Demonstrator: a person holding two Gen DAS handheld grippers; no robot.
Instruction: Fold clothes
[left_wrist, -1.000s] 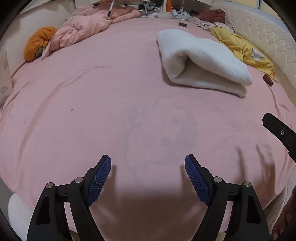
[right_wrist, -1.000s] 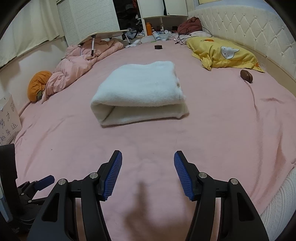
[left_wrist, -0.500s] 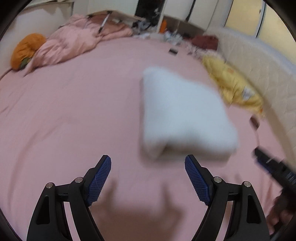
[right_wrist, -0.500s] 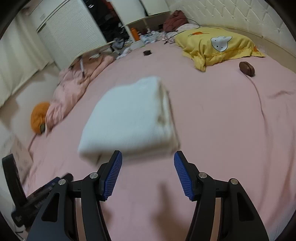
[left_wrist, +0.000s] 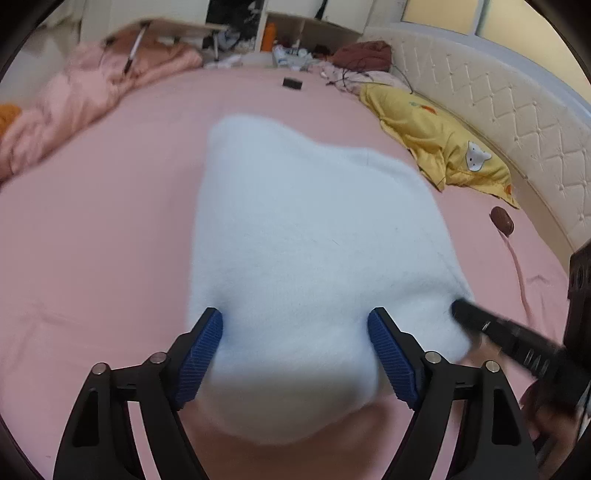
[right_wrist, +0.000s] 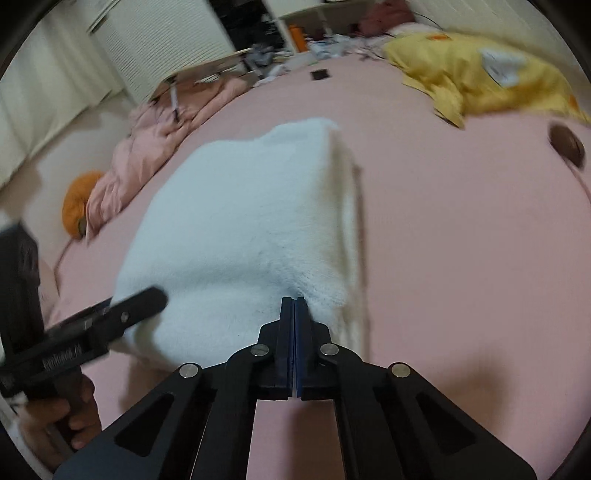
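Two grippers meet the folded white garment (left_wrist: 314, 229): left gripper (left_wrist: 295, 354) spread, right gripper (right_wrist: 294, 306) pressed together at its edge.

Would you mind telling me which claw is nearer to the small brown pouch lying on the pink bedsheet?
Right. The right claw, shut at the white folded garment's near right corner, sits on the brown pouch's side; the left claw, open, straddles the garment's near edge farther left.

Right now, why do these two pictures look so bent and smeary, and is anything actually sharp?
Left wrist view: the fisheye lens bows the pink bed sheet into a dome; the left gripper is crisp, the white folded garment soft with motion blur, the right gripper streaked. Right wrist view: the same curving; the right gripper sharp, the yellow pillow and far clutter smeared.
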